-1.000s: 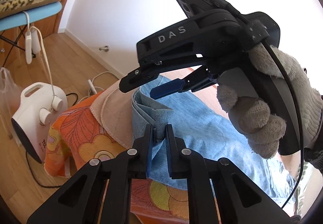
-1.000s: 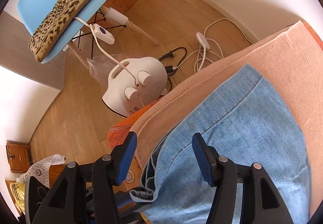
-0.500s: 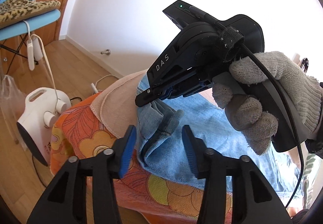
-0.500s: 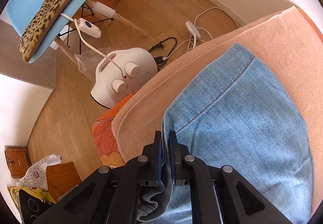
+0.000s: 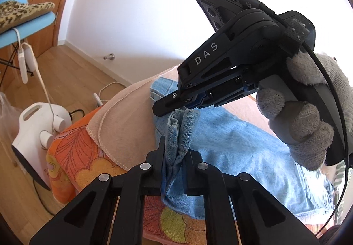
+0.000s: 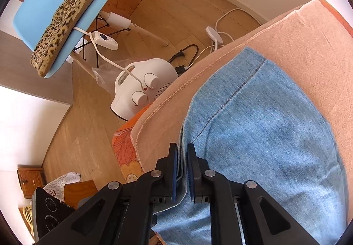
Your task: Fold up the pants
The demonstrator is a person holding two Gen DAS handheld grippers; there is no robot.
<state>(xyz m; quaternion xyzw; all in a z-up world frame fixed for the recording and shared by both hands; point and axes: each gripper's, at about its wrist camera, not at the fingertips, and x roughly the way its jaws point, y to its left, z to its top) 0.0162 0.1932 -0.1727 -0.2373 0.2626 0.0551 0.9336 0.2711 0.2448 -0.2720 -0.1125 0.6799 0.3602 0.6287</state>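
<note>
both grippers are clamped on the light blue denim pants (image 5: 231,145) now. the left gripper (image 5: 175,154) has its fingers pinched down to a narrow gap on a bunched ridge of hem, and the right gripper (image 6: 182,161) grips a thin edge of the same cloth between near-closed fingers, just beyond the left one. the pants lie spread over the peach fleece blanket (image 6: 297,42), which tops the orange flowered cover (image 5: 75,143).

risk, as i judge it: the left hold is a thick wad, the right only a layer or two, so an uneven lift could slip the thin edge free, or drag the blanket along and skew the fold.

count: one pair of pants, two grippers, one blanket, one flowered cover. beyond the blanket's edge, on the floor: one white fan heater (image 6: 143,88), one blue chair with a leopard cushion (image 6: 64,19).
</note>
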